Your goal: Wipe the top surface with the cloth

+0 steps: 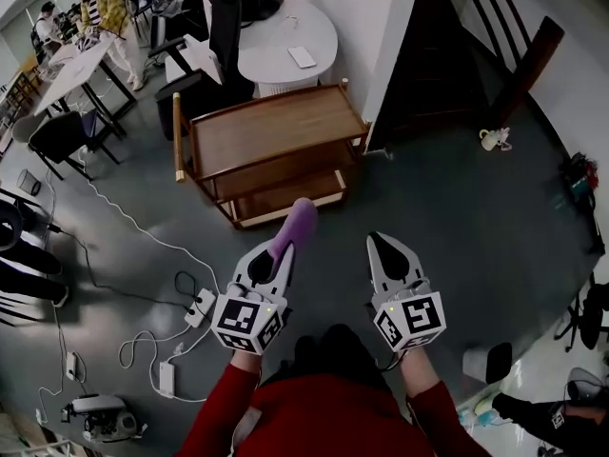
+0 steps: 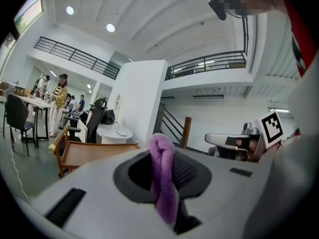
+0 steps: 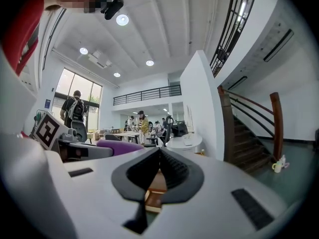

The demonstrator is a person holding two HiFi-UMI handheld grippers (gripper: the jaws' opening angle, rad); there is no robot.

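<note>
A wooden two-shelf cart (image 1: 276,129) stands on the grey floor ahead of me, its brown top bare. My left gripper (image 1: 284,248) is shut on a purple cloth (image 1: 298,221), which sticks out past the fingertips toward the cart's lower shelf. In the left gripper view the cloth (image 2: 162,176) hangs folded between the jaws, with the cart (image 2: 94,151) beyond at the left. My right gripper (image 1: 380,243) is held beside it, short of the cart. Its jaws (image 3: 158,156) meet at the tips with nothing between them, and the cart's wood (image 3: 157,182) shows below.
White cables and power strips (image 1: 198,307) lie on the floor at my left. Behind the cart are a round white table (image 1: 285,41) and black chairs (image 1: 224,17). A dark staircase (image 1: 447,55) rises at the right. People stand at desks at the back left.
</note>
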